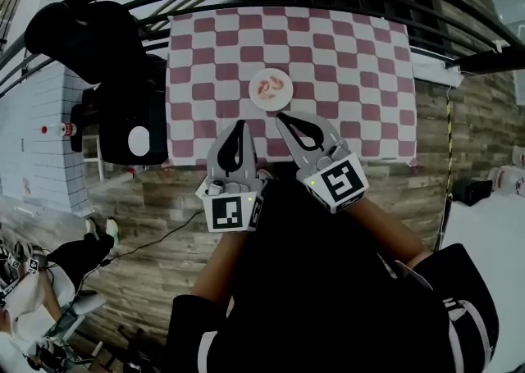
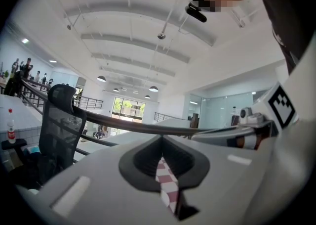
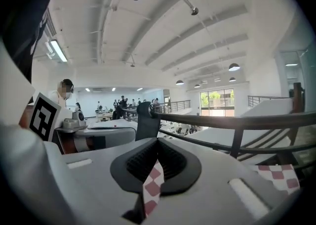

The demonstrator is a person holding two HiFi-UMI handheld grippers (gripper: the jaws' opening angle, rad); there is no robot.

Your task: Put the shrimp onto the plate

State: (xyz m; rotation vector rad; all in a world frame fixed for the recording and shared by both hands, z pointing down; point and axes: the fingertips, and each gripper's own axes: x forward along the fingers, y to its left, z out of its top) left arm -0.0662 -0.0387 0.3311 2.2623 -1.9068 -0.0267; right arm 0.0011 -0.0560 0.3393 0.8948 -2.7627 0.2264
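Checked counter (image 1: 344, 76) fills upper centre of frame; plate (image 1: 256, 99) sits mid-cloth with the shrimp (image 1: 273, 85) on it, so placing looks done; left tongs (image 1: 240, 127) and right tongs (image 1: 280, 117) both pressed together, empty, held just below plate, probably clear of it; shrimp count too small to resolve.

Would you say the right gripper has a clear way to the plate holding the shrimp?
Probably yes: the right gripper hangs just short of the plate, with only checked cloth between them, though its shut fingers would need opening first.
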